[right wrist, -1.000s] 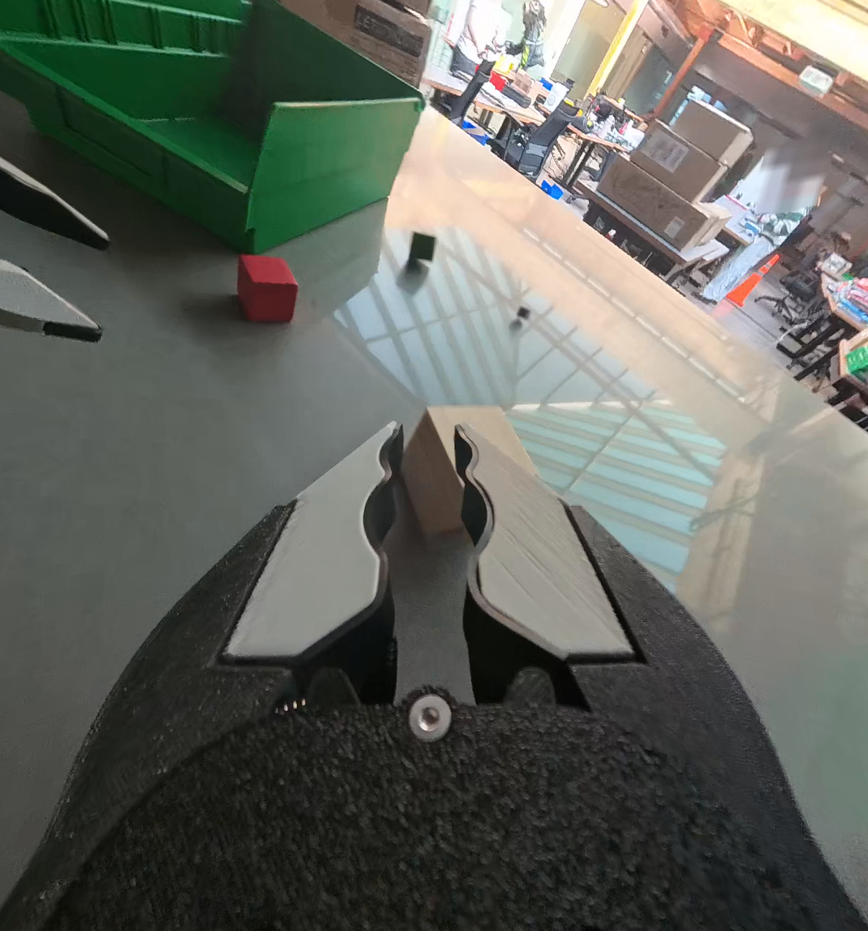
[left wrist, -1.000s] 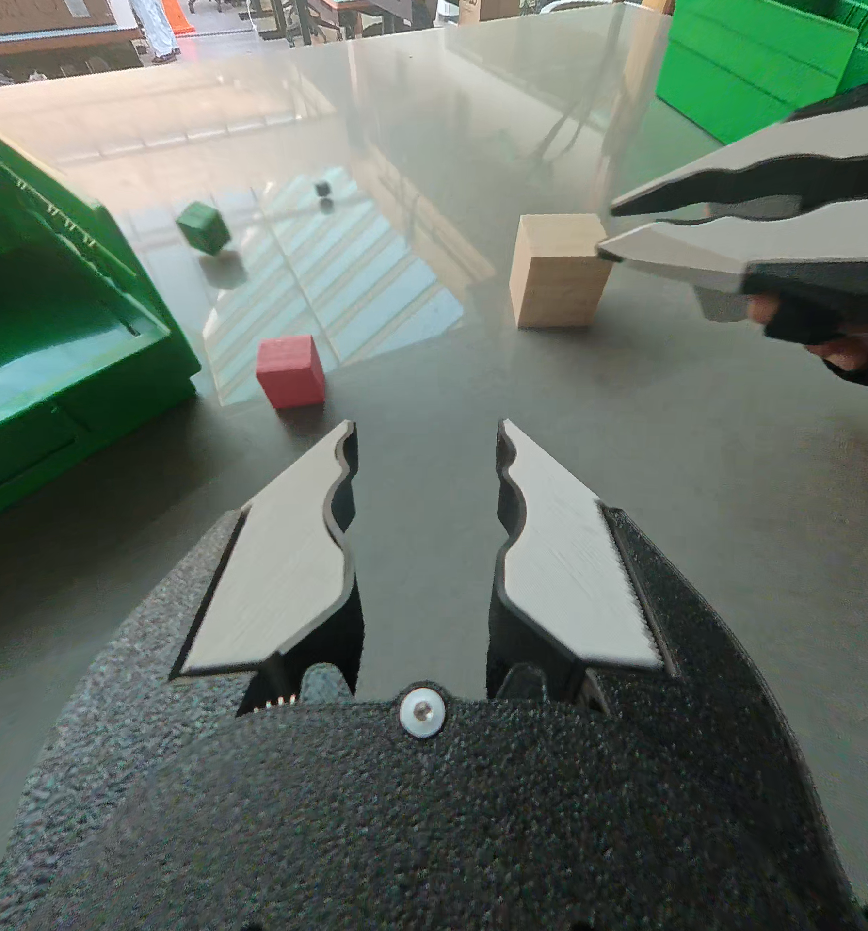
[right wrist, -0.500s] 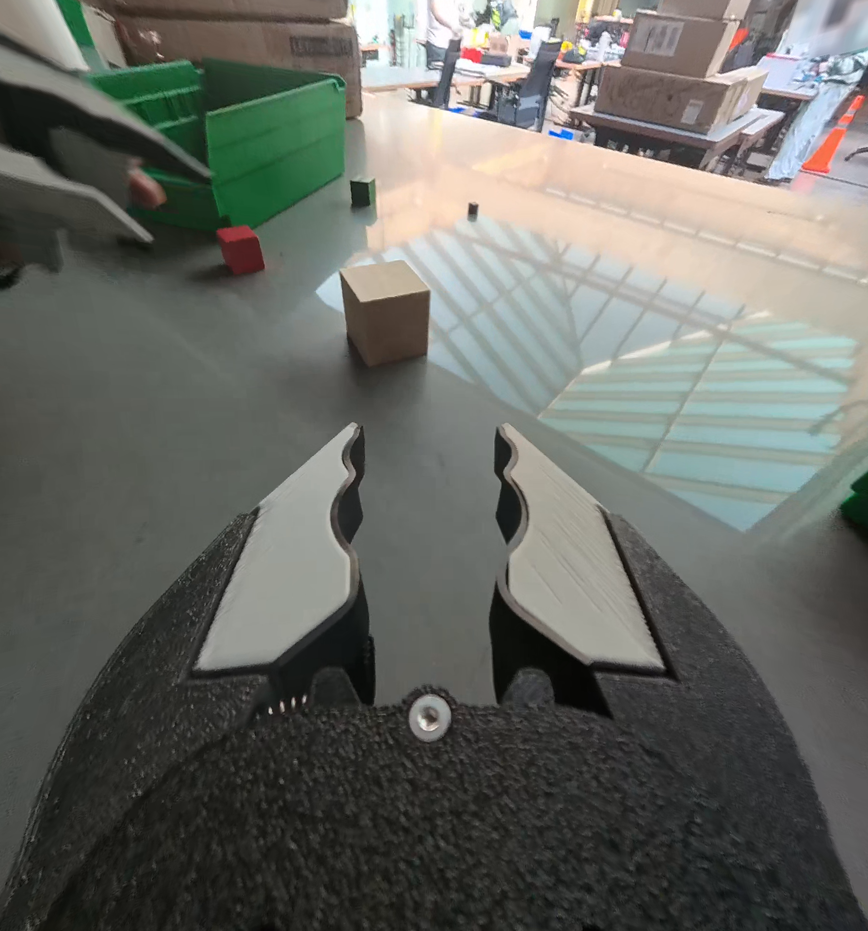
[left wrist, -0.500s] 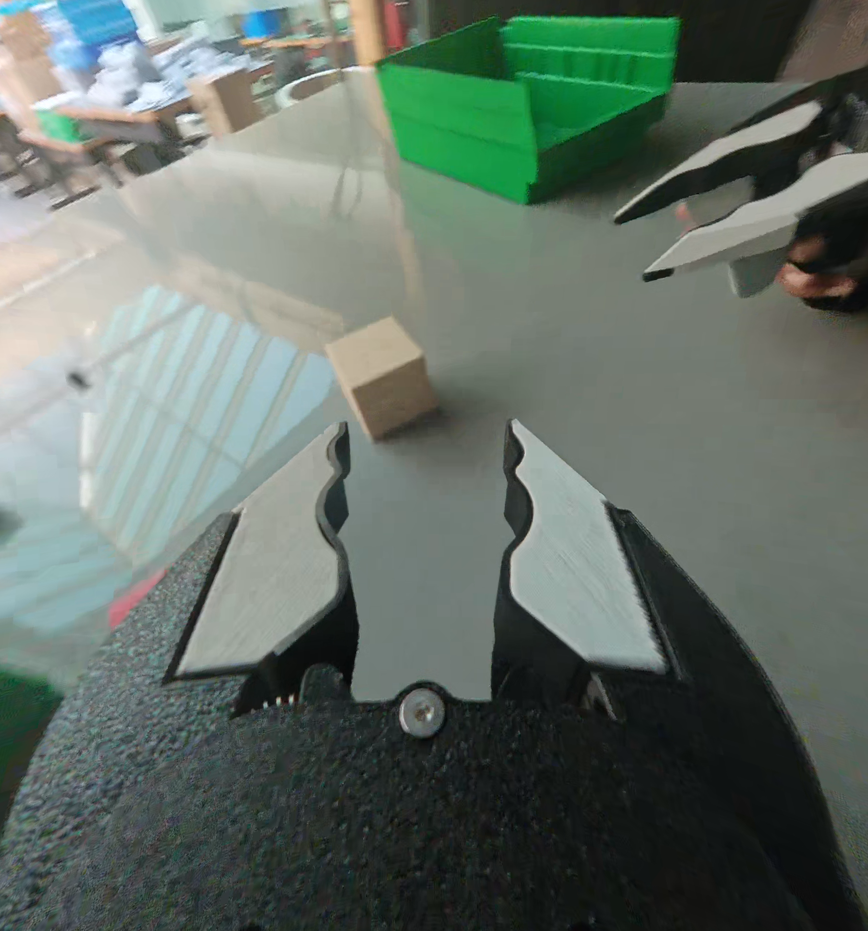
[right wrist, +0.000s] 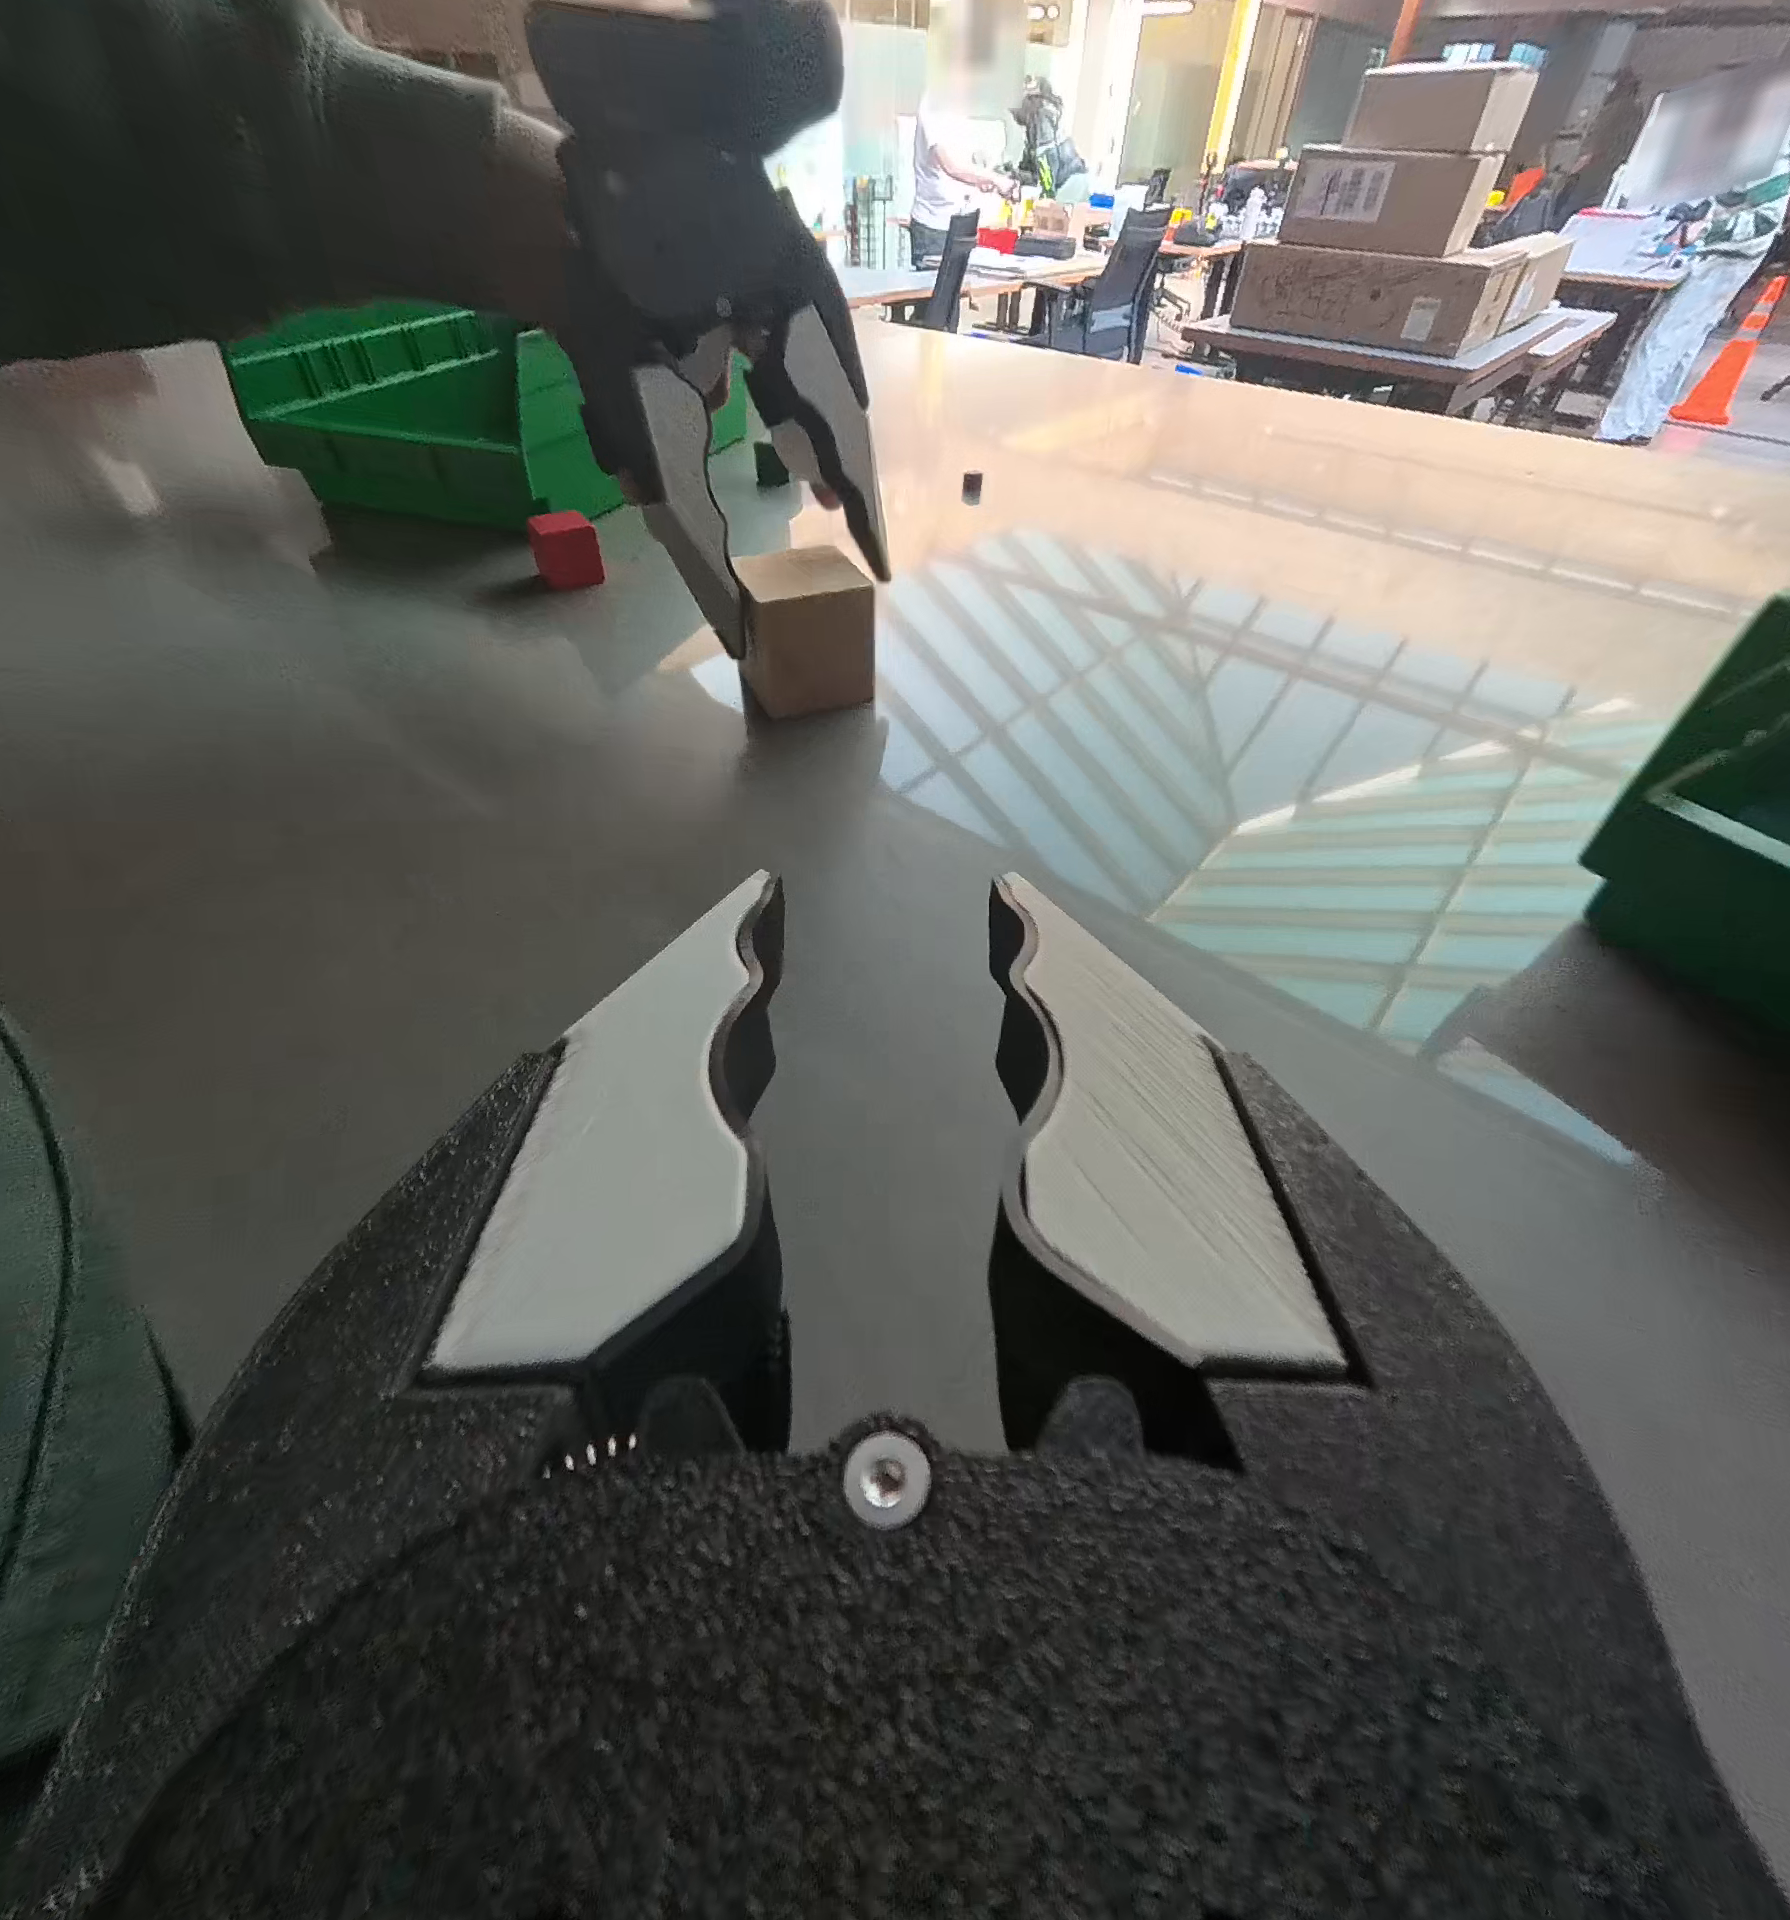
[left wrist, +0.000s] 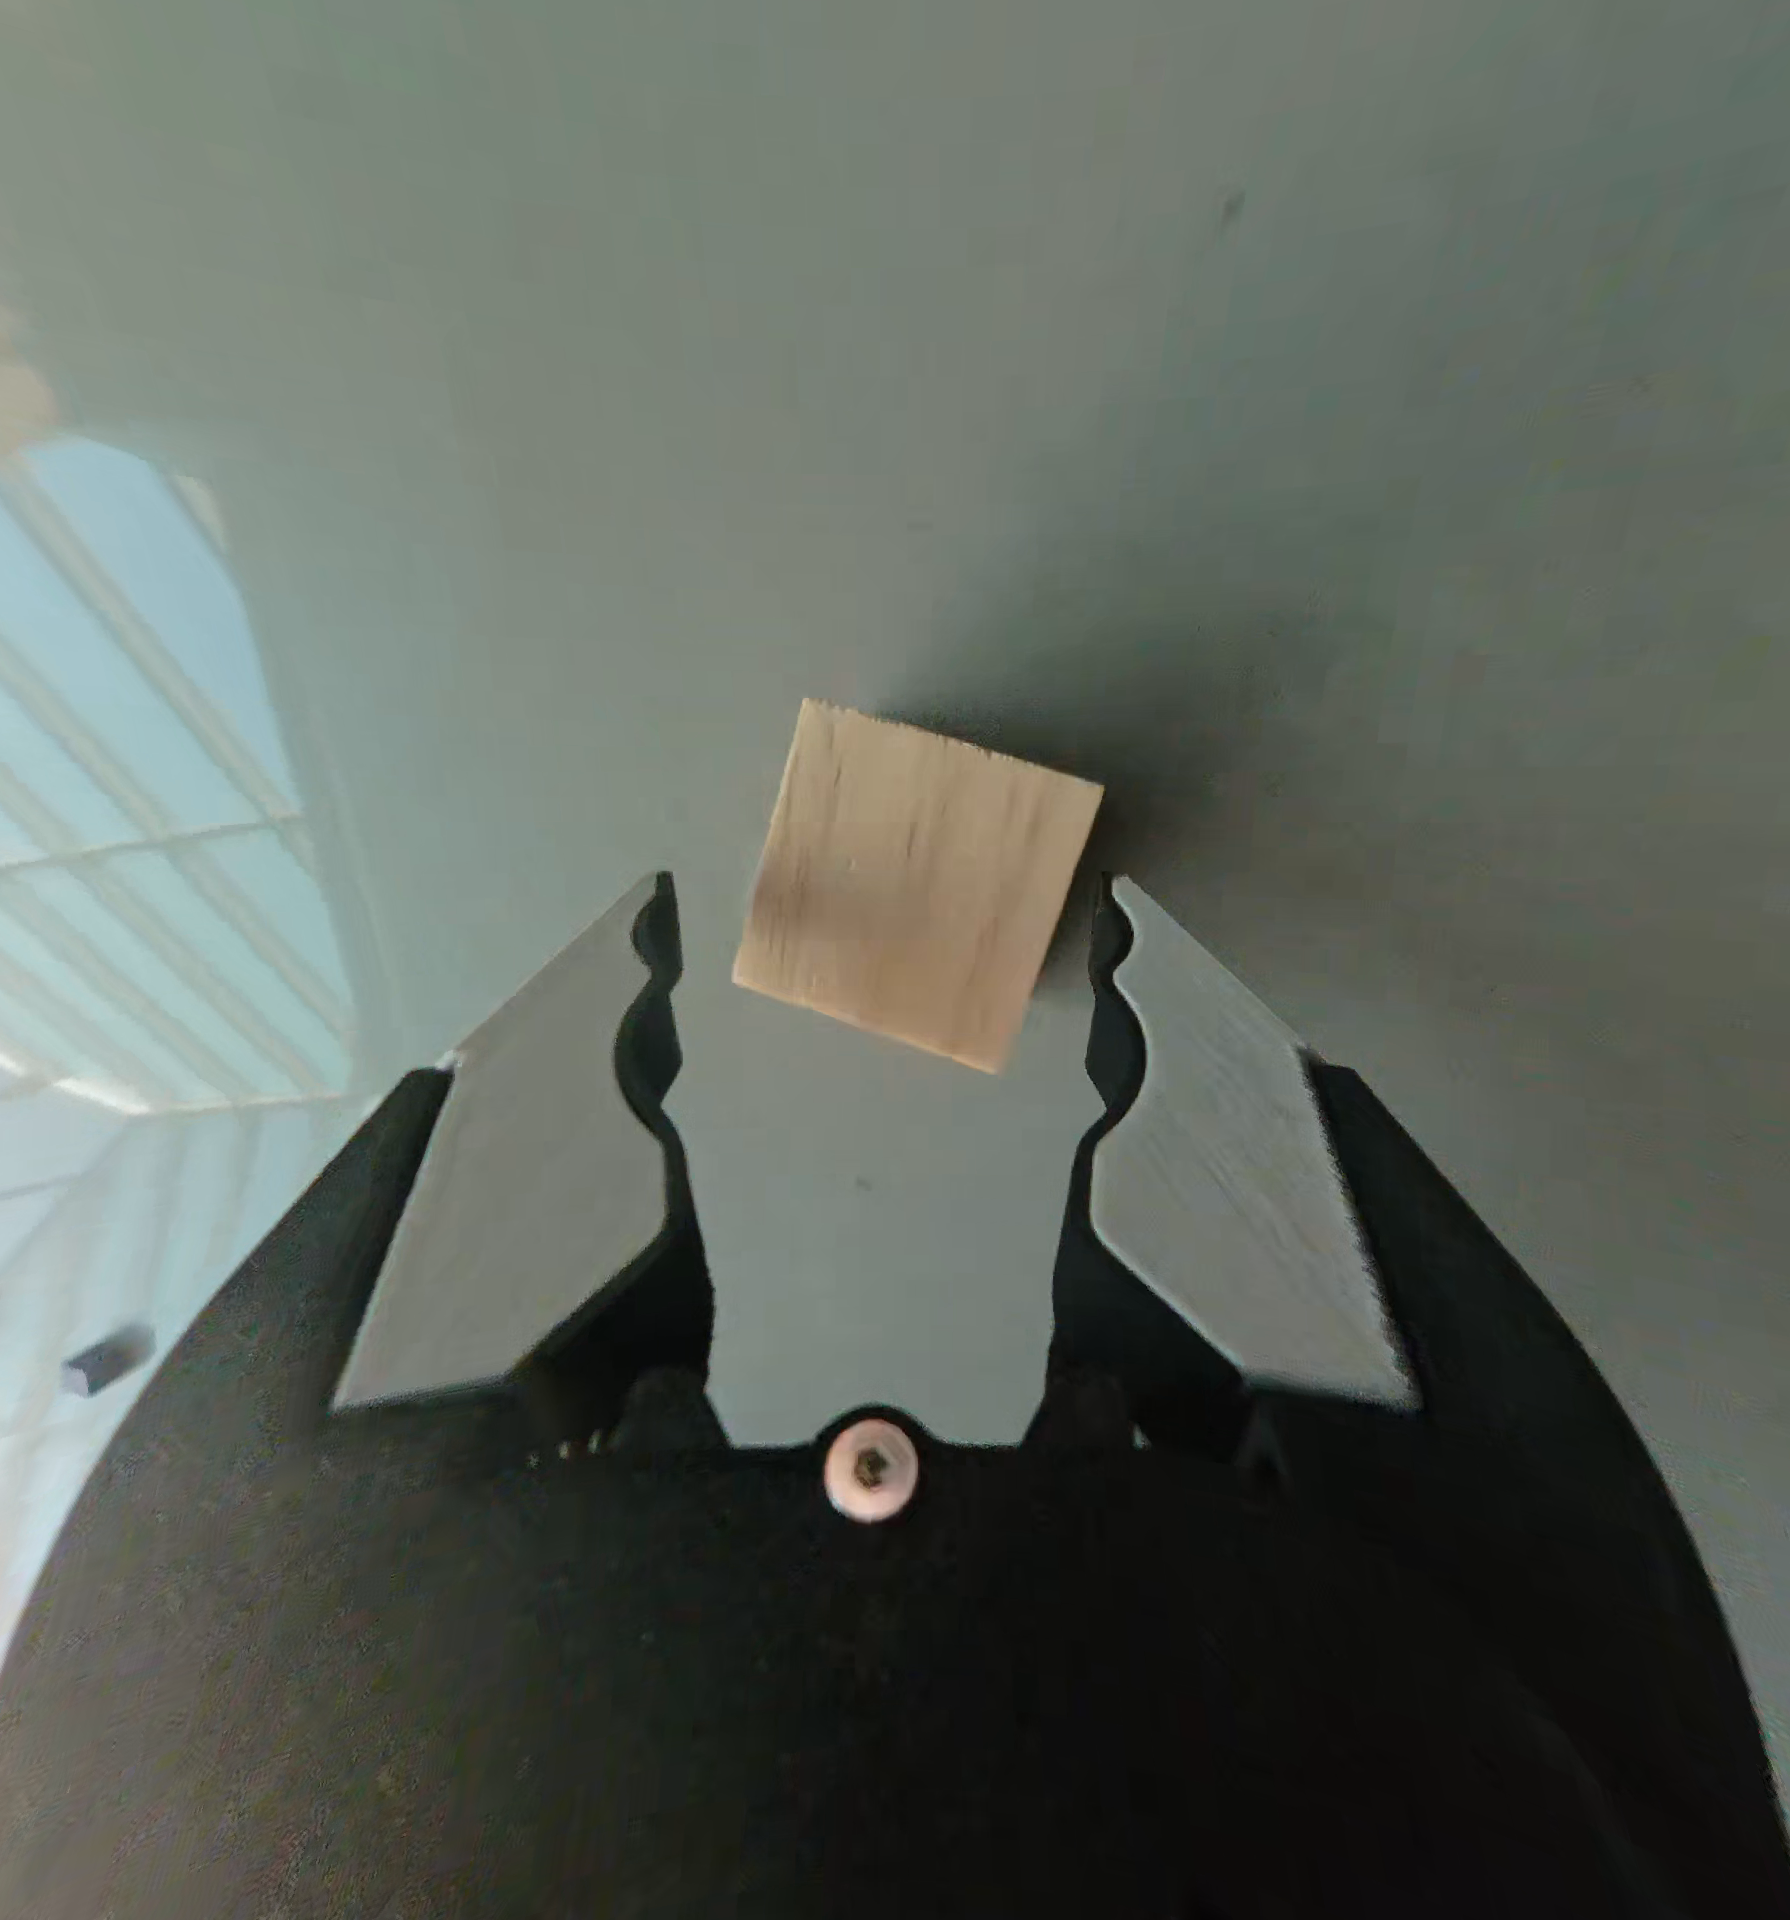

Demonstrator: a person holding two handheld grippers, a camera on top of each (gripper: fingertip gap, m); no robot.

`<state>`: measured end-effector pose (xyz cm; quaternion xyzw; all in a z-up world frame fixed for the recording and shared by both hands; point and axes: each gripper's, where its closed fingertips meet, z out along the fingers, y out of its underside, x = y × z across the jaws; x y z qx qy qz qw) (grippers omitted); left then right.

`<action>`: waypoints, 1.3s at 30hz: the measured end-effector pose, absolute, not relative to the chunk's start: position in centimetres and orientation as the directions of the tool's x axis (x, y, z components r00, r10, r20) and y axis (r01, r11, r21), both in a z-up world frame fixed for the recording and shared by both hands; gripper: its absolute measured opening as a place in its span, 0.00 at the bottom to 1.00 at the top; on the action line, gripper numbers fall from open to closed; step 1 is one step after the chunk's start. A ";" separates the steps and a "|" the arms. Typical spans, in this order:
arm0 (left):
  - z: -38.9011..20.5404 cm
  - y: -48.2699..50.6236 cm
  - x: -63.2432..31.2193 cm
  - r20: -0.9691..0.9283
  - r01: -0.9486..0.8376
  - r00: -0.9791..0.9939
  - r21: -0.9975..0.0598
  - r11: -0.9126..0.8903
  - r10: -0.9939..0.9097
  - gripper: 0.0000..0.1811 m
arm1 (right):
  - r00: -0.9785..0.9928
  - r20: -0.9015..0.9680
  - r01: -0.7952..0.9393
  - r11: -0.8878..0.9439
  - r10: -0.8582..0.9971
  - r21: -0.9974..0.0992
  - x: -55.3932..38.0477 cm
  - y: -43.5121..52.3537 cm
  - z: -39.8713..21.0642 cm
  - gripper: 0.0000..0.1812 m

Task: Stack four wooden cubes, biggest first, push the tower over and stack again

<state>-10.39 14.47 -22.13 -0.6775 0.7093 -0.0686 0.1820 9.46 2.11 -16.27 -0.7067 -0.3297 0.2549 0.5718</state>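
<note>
Now our left tool point(left wrist: 883, 904) has swung down over the wooden block point(left wrist: 917, 883), which a moment ago lay ahead of it; its fingers are spread wide, straddling the block on the counter point(left wrist: 1286, 416) without gripping. Our right tool point(right wrist: 883, 904) has drawn back, released and empty.

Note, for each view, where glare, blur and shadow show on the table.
Left wrist view: window glare at the left of the table; the wooden block casts a soft shadow rightward. Right wrist view: striped glare right of the block, motion blur on the sleeve at upper left.
</note>
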 end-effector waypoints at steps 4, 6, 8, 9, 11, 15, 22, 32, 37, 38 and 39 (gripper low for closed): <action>-23.4 14.6 -10.1 -0.105 -0.964 -0.047 -0.255 0.073 -0.993 0.34 | 0.642 -0.001 0.161 -0.136 0.767 -0.978 9.8 2.6 -16.2 0.22; -23.4 15.4 -10.4 -0.108 -0.973 0.005 -0.230 0.020 -0.994 0.34 | 0.628 -0.006 0.158 -0.136 0.779 -0.978 9.3 3.0 -16.1 0.22; -23.2 16.1 -11.0 -0.117 -0.973 0.054 -0.228 -0.026 -0.992 0.34 | 0.606 -0.023 0.146 -0.140 0.795 -0.979 8.4 3.4 -16.0 0.21; -23.1 16.4 -11.5 -0.121 -0.972 0.087 -0.229 -0.057 -0.989 0.34 | 0.596 -0.026 0.145 -0.139 0.803 -0.980 8.0 3.5 -15.9 0.21; -22.8 16.7 -12.6 -0.120 -0.964 0.144 -0.240 -0.112 -0.982 0.34 | 0.576 -0.019 0.153 -0.130 0.817 -0.980 7.2 3.5 -15.8 0.21; -22.6 16.0 -14.0 -0.116 -0.952 0.202 -0.255 -0.167 -0.972 0.34 | 0.550 -0.013 0.170 -0.127 0.835 -0.977 6.2 3.6 -16.0 0.20; -23.9 15.2 -14.2 -0.120 -0.949 0.213 -0.263 -0.176 -0.970 0.34 | 0.526 -0.005 0.190 -0.124 0.850 -0.974 5.2 4.0 -16.0 0.20; -17.7 14.4 -14.4 -0.125 -0.802 0.357 -0.549 -0.235 -0.926 0.39 | 0.565 -0.021 0.168 -0.140 0.825 -0.976 6.4 4.0 -16.0 0.20; -14.0 14.0 -21.5 -0.118 -0.594 0.653 -0.692 -0.410 -0.748 0.35 | 0.573 -0.050 0.146 -0.161 0.818 -0.976 6.7 4.2 -16.2 0.20; -14.5 13.6 -23.2 -0.111 -0.559 0.708 -0.691 -0.457 -0.698 0.34 | 0.572 -0.047 0.145 -0.157 0.819 -0.977 6.6 4.3 -16.2 0.20; -15.3 13.1 -24.9 -0.103 -0.529 0.754 -0.681 -0.507 -0.648 0.34 | 0.567 -0.045 0.146 -0.154 0.823 -0.977 6.3 4.4 -16.1 0.20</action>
